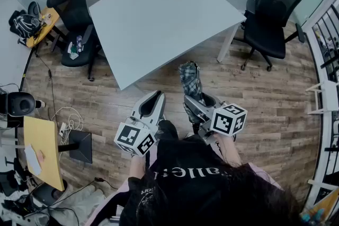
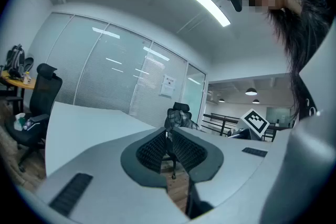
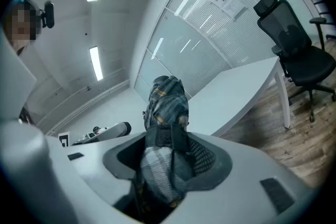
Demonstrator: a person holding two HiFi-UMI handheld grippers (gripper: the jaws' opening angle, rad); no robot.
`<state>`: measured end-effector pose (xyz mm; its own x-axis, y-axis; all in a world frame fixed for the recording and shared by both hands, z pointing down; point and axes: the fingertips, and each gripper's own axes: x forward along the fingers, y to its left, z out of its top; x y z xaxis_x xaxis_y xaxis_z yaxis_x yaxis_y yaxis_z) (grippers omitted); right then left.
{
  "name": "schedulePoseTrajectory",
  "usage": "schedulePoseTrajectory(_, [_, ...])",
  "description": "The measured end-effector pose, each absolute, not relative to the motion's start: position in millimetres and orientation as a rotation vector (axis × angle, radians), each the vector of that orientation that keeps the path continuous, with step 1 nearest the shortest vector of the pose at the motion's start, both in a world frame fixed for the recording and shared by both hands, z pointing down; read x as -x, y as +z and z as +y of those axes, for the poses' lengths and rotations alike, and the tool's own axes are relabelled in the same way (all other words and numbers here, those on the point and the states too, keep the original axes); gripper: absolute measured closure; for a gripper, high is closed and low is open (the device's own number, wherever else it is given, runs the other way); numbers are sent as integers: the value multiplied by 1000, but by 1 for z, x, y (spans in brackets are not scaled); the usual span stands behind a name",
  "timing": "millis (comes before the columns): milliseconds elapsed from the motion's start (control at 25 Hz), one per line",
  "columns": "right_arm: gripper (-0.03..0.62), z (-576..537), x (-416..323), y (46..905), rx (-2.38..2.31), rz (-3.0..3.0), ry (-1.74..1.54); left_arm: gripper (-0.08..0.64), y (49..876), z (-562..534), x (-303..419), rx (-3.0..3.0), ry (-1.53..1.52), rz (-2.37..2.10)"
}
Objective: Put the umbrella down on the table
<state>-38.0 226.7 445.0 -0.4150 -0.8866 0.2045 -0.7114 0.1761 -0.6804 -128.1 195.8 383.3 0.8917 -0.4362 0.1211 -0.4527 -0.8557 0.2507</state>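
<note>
A folded plaid umbrella [image 1: 190, 79] stands upright in my right gripper [image 1: 197, 106], over the wooden floor just short of the near edge of the light grey table [image 1: 159, 13]. In the right gripper view the umbrella [image 3: 167, 107] fills the gap between the pads, its strap at the jaw line, and my right gripper [image 3: 168, 147] is shut on it. My left gripper [image 1: 157, 95] hangs beside it on the left with nothing in it. In the left gripper view the left gripper [image 2: 170, 136] has its tips together, and the umbrella [image 2: 181, 120] shows beyond them.
One black office chair [image 1: 273, 8] stands off the table's right corner and another [image 1: 77, 24] at its left side. A yellow desk [image 1: 42, 151] and floor cables [image 1: 63, 119] lie at the left. A railing [image 1: 323, 61] runs along the right.
</note>
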Motion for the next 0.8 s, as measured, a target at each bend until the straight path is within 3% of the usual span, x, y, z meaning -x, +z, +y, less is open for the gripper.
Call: schedulePoseTrajectory(800, [374,239,6,447,1567,2124,-1084,517,383,213,108,-2792,125,-643])
